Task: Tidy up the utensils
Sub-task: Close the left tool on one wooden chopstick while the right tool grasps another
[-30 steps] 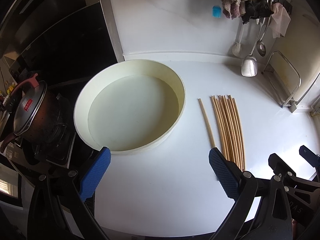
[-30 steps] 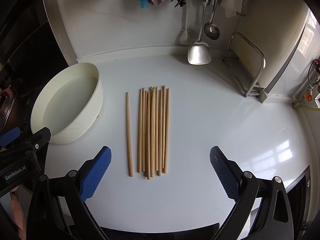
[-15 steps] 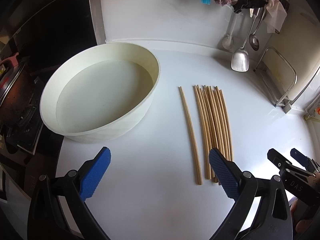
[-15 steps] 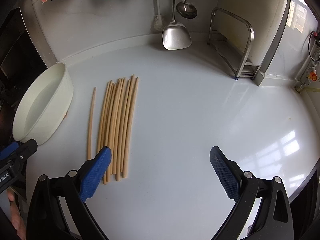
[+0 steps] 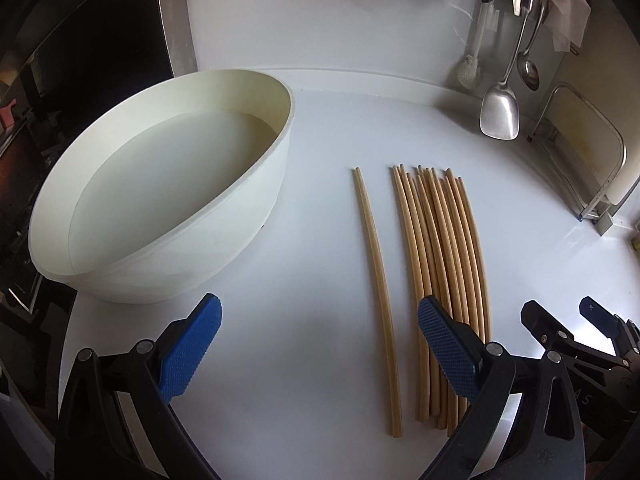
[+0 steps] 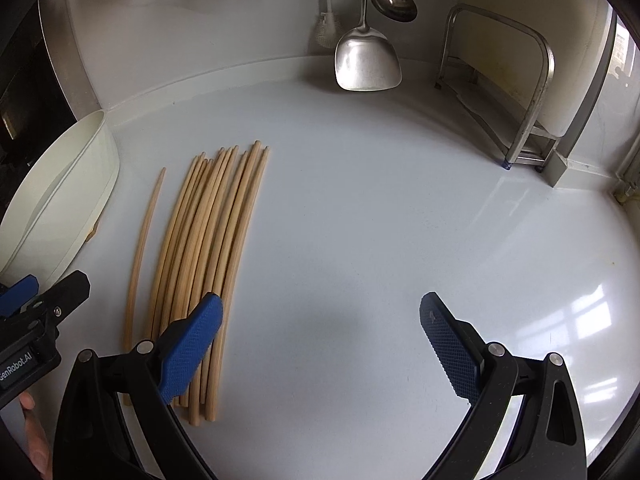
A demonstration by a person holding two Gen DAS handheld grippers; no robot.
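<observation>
Several bamboo chopsticks (image 5: 440,248) lie side by side in a bundle on the white counter, with one single chopstick (image 5: 376,280) apart to their left. The bundle (image 6: 212,248) and the single chopstick (image 6: 142,248) also show in the right wrist view. A cream round basin (image 5: 276,184) stands left of them. My left gripper (image 5: 320,354) is open and empty, just above the counter, with the single chopstick's near end between its fingers. My right gripper (image 6: 320,344) is open and empty, to the right of the bundle, its left finger (image 6: 192,340) over the bundle's near ends.
A steel spatula (image 6: 366,60), a ladle (image 6: 394,0) and a brush (image 6: 328,28) hang on the back wall. A metal rack (image 6: 536,92) stands at the back right. A stove area (image 5: 24,120) lies left of the basin. The counter's front edge is near.
Both grippers have come lower and closer to the counter. The left has shifted right from the basin toward the chopsticks; the right has shifted right, so the bundle now lies at its left finger.
</observation>
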